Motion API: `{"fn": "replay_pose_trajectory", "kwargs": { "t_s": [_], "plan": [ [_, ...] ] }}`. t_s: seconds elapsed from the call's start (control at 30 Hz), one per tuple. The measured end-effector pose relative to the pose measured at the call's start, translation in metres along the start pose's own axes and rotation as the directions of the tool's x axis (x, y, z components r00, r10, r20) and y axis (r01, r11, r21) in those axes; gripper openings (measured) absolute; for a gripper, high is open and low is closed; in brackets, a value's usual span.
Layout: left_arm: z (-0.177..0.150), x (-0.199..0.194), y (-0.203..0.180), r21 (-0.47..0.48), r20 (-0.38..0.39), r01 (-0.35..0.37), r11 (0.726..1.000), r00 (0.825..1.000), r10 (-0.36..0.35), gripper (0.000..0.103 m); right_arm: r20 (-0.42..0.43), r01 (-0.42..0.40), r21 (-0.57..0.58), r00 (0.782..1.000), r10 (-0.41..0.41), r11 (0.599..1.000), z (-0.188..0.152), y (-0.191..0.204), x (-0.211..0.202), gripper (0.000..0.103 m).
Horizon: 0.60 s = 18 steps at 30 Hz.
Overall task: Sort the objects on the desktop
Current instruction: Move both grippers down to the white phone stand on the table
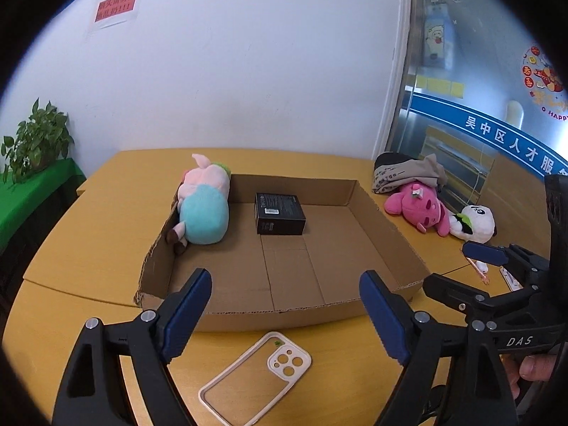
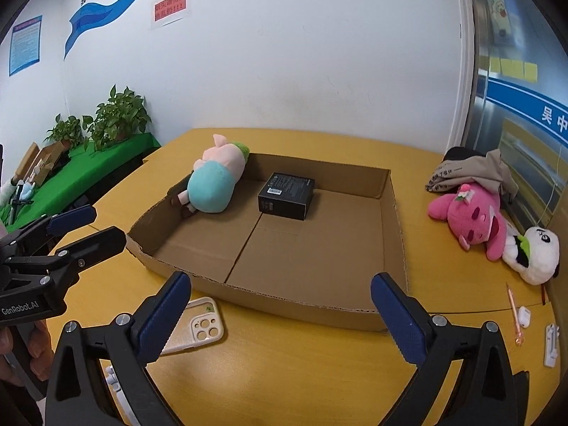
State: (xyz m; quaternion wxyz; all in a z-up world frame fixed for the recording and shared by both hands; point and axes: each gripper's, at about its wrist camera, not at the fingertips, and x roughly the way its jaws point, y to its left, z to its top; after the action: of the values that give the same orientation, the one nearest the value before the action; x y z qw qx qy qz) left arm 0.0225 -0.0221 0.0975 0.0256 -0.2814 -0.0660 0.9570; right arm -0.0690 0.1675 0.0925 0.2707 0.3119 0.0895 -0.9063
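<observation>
Cardboard tray (image 2: 390,220) held one pig plush (image 2: 213,184), one black box (image 2: 287,195). Outside right: two plushes, pink (image 2: 472,216) and panda (image 2: 536,252). One phone case (image 1: 255,380) near tray front. Left gripper (image 1: 284,316), right gripper (image 2: 284,316) gaped, empty. Risk: thin flat case might slip from pads.

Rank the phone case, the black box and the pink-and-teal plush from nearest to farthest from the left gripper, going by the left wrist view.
From the open left gripper:
1. Phone case, on the table just below the fingers, outside the cardboard tray.
2. Black box, mid-tray toward the back.
3. Pink-and-teal plush, lying over the tray's far left wall; only slightly beyond the box.
</observation>
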Motion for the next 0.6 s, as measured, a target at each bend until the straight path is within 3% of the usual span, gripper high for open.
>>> {"fn": "replay_pose_trajectory", "kwargs": {
  "t_s": [0.37,0.6],
  "plan": [
    [-0.038,-0.003,0.034,-0.044,-0.089,-0.013,0.999,0.996,0.009,0.085,-0.069,-0.049,0.018,0.996,0.05,0.999,-0.025,-0.014,0.022,0.103],
    [-0.076,-0.009,0.066,-0.118,-0.17,0.003,0.993,0.985,-0.023,0.085,-0.14,-0.135,-0.006,0.981,0.133,0.991,-0.056,-0.01,0.027,0.103]
  ]
}}
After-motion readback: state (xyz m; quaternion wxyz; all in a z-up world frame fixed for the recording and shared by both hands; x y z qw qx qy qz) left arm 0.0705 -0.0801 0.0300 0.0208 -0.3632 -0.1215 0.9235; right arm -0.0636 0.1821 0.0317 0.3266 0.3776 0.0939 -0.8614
